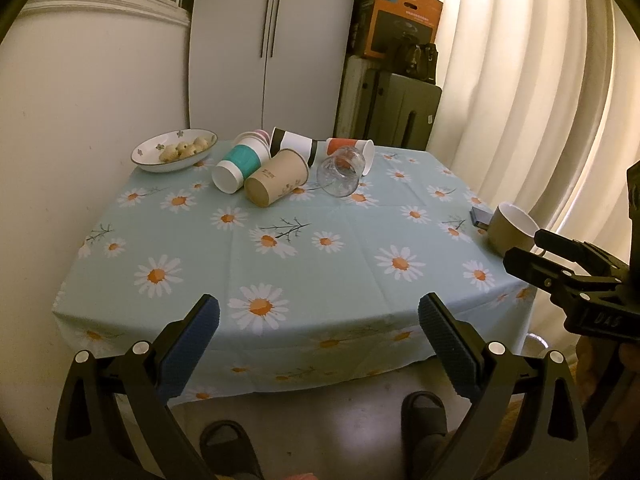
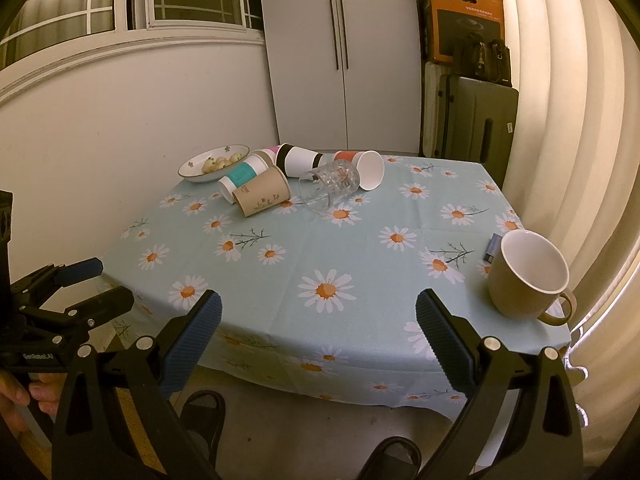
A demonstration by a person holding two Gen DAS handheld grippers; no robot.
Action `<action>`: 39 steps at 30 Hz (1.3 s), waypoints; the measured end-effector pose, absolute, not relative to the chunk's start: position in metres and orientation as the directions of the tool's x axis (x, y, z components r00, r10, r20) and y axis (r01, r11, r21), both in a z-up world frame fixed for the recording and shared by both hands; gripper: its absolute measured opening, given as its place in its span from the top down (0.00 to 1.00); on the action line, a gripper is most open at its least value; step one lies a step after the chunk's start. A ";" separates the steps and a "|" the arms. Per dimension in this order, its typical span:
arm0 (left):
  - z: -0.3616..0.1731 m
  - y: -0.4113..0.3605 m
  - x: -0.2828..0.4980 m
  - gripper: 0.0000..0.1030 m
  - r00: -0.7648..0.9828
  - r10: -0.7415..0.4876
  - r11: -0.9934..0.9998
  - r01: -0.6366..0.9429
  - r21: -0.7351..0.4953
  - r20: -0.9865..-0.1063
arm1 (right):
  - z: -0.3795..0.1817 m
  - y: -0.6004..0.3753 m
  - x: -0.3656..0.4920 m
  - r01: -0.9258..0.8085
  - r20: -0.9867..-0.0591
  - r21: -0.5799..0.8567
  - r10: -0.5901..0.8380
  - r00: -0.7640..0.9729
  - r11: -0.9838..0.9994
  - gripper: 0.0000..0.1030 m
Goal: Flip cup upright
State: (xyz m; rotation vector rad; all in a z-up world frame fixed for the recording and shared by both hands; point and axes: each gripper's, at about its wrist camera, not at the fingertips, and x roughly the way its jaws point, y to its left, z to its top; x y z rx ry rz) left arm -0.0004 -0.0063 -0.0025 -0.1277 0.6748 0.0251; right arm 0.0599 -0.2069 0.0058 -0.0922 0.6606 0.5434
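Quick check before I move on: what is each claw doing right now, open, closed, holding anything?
Left claw: open, empty, held short of the daisy-print tablecloth.
Right claw: open, empty, also short of the table edge.

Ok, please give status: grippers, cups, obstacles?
Left gripper open, right gripper open, both empty. Brown paper cup lying among tipped cups. Clear glass alongside.

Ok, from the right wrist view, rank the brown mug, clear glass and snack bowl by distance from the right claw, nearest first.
From the right claw:
1. Brown mug, upright, near right table edge.
2. Clear glass, on its side, centre of the far cluster.
3. Snack bowl, far left corner by the wall.
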 end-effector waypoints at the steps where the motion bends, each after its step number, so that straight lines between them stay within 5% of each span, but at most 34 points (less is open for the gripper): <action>1: -0.002 -0.008 -0.001 0.06 0.781 -0.019 0.992 -0.063 -0.109 -0.625 | 0.004 -0.208 0.064 -0.508 -0.606 0.088 0.451 0.655 0.857 0.06; 39: -0.008 -0.010 0.006 0.06 0.749 -0.080 0.990 -0.016 -0.138 -0.658 | -0.004 -0.206 0.070 -0.504 -0.626 0.119 0.459 0.631 0.855 0.06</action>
